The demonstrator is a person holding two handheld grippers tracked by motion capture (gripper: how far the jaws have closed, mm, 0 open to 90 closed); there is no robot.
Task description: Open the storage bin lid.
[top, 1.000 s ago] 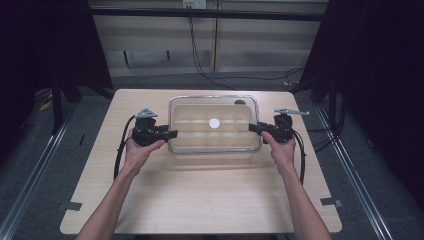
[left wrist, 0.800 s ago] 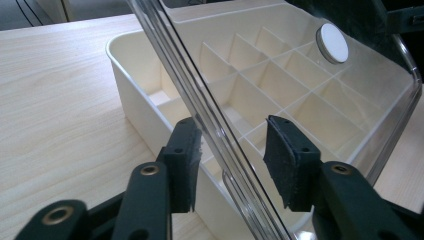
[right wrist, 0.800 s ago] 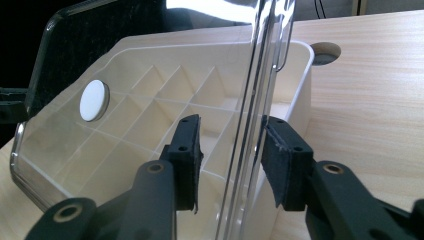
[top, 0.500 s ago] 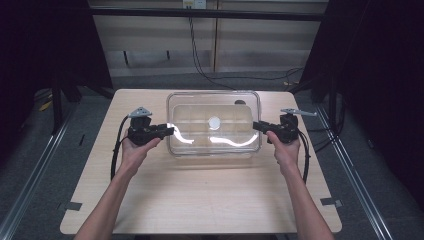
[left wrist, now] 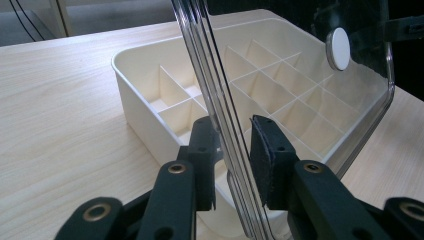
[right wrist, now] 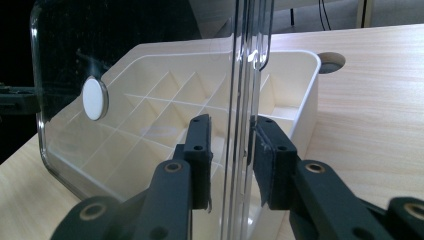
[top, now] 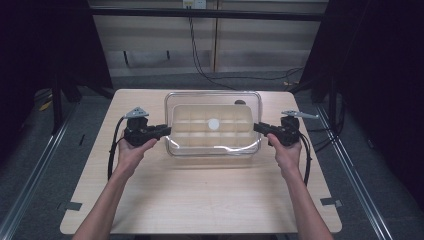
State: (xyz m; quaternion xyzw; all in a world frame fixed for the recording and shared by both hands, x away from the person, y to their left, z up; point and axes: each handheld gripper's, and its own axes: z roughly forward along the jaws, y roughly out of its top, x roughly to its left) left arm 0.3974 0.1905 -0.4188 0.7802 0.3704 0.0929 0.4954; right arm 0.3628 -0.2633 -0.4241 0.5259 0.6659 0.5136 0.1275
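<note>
Both tongs, left point(top: 164, 131) and right point(top: 260, 128), have just clenched on the clear lid point(top: 215, 145), now raised off the divided box point(left wrist: 165, 95), so opening is under way

Both hands reach forward, level, well apart.
The left black two-jaw gripper point(top: 164, 131) and right black two-jaw gripper point(top: 259, 127) point inward, jaws just closing on a rim.

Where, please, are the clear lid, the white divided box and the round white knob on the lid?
clear lid point(left wrist: 300, 75), left gripper view, on its transparent panel.
white divided box point(left wrist: 135, 107), left gripper view, on its outer side wall.
round white knob point(right wrist: 95, 98), right gripper view, on its flat face.
</note>
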